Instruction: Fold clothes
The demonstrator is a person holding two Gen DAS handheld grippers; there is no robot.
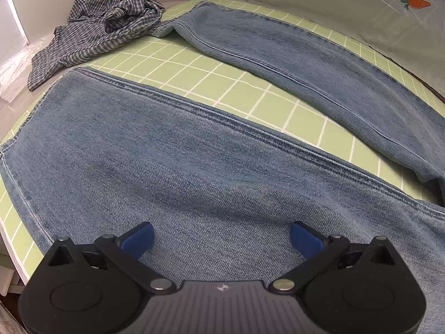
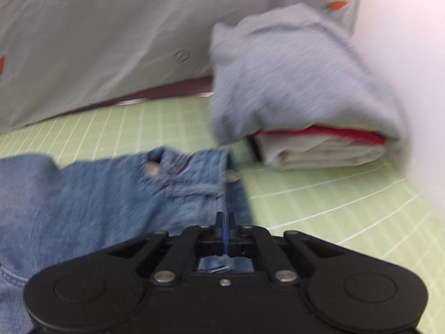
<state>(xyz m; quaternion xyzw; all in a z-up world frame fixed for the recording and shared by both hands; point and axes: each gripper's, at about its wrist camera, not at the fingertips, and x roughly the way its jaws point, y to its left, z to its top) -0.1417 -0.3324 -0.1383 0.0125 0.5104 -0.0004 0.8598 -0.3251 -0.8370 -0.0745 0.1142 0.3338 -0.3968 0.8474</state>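
Note:
Blue jeans (image 1: 194, 150) lie flat on a green grid mat (image 1: 194, 69), the two legs spread apart. My left gripper (image 1: 221, 239) is open just above the near leg, its blue pads (image 1: 139, 238) wide apart with nothing between them. In the blurred right wrist view the jeans' waistband (image 2: 189, 172) with metal buttons shows. My right gripper (image 2: 225, 231) is shut, its blue pads pressed together at the waist edge of the jeans (image 2: 111, 194); denim shows beneath the jaws.
A crumpled blue checked shirt (image 1: 111, 22) lies at the mat's far left corner. A folded stack of clothes, grey on top of red and cream (image 2: 300, 97), sits on the mat (image 2: 333, 208) right of the waistband. A pale carrot-print sheet (image 2: 111, 41) lies behind.

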